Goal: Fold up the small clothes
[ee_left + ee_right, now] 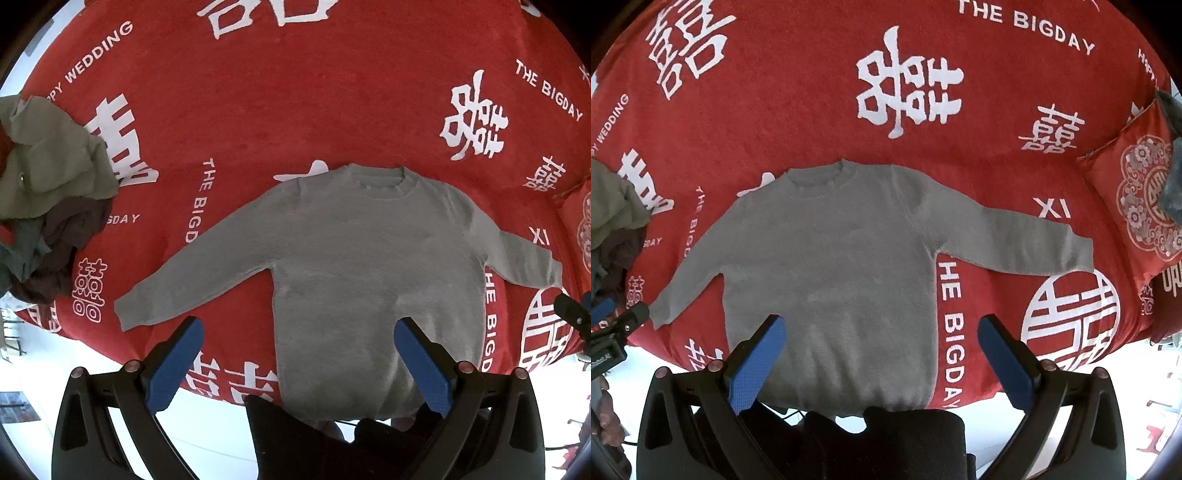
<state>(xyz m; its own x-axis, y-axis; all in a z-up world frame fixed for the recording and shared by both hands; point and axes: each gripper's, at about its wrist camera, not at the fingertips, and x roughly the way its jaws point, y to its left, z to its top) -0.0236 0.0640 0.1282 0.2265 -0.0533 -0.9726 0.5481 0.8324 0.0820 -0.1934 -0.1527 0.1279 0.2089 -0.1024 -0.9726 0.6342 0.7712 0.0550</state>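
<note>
Both sets of jaws wide open, nothing held or touched. Left gripper hangs over the near edge, straddling the sweater's left hem corner; right gripper straddles its right hem corner. Sweater lies flat on the red blanket, neck away, hem toward the jaws, body's long axis running straight ahead, sleeves spread out to both sides. Left sleeve cuff nearer left gripper, right cuff nearer right. Prob. next: sleeve fold-in, each side by its own gripper. Clothes pile sits far left.
</note>
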